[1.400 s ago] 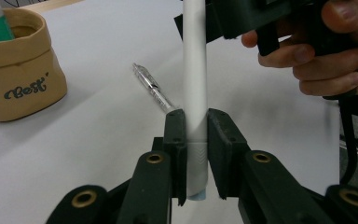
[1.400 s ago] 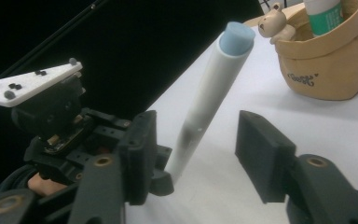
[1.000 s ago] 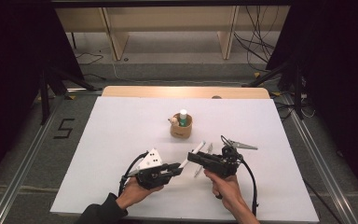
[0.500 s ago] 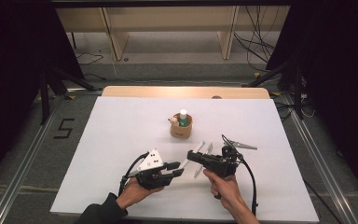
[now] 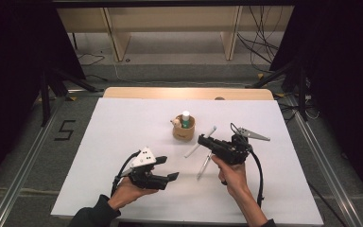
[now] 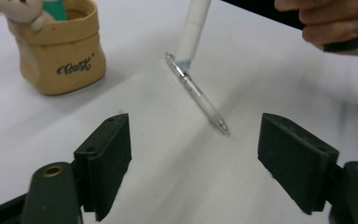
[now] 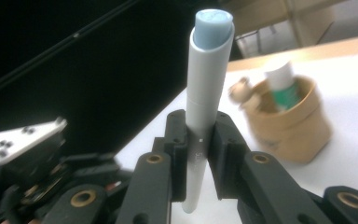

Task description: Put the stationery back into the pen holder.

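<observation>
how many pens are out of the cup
2. A pale grey pen is clamped in the right gripper, lifted off the table. A clear pen lies flat on the white table just below it. The cup may hide more.

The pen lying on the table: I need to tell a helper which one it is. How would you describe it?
On the white table, right of the tan pot, the clear pen lies flat. Unlike the pale blue-capped pen clamped in the right gripper, nothing holds it.
</observation>
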A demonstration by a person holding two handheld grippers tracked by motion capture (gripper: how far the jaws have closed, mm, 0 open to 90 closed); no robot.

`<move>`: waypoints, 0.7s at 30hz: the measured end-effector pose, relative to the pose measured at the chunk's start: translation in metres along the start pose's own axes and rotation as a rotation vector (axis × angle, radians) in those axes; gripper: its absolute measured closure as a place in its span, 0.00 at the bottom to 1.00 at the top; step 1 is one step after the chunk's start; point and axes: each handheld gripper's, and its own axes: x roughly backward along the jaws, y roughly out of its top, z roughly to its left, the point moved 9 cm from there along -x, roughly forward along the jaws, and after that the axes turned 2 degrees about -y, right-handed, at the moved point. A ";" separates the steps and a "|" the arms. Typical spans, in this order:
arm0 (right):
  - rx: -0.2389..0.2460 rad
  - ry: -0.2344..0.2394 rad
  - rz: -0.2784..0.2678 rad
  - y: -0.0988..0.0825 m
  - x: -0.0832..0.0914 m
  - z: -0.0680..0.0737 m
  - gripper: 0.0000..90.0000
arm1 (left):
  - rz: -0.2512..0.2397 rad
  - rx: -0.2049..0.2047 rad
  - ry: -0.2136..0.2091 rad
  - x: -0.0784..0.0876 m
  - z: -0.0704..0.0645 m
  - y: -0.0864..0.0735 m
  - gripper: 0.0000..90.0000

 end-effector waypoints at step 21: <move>0.092 -0.186 -0.040 0.058 -0.036 -0.036 0.88 | 0.035 0.081 0.042 0.012 0.008 -0.013 0.20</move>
